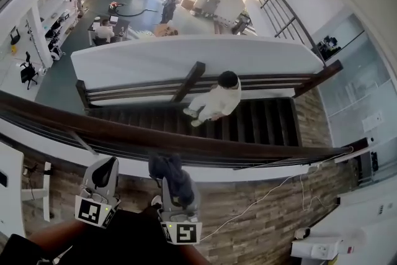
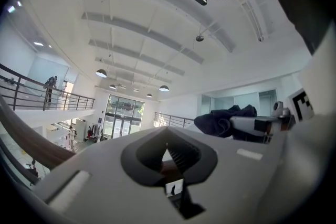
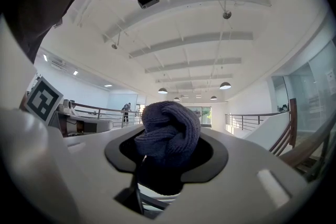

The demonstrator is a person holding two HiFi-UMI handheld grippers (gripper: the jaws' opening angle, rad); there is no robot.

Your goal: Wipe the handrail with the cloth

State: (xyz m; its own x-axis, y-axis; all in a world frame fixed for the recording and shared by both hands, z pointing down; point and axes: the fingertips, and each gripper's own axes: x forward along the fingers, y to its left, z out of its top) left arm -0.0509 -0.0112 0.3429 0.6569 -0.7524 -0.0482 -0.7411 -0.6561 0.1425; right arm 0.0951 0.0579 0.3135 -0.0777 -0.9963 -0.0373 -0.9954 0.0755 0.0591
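At the lower left of the head view the left tongs (image 1: 110, 163) point up toward the handrail (image 1: 205, 147), their dark tips just under it. In the left gripper view the two jaws meet at the tips, leaving only a small sliver of light lower down, and nothing sits between them. Through that sliver a strip of brown rail shows.

Just right of them, at lower centre, the right tongs (image 1: 173, 186) are clamped on the cloth (image 1: 169, 167) — a dark blue knitted bundle that bulges out above the jaws. In the right gripper view it fills the opening between the jaws. Seen from the head, the top of the cloth reaches the near edge of the handrail; whether it touches the wood I cannot tell.

The handrail itself is dark brown and sweeps across the whole frame from the left edge to the right. Beyond it, near the centre, a person in white (image 1: 217, 101) stands on the dark stairs (image 1: 267, 121). At the lower right a pale cable (image 1: 261, 197) trails over the wooden floor (image 1: 260, 229).
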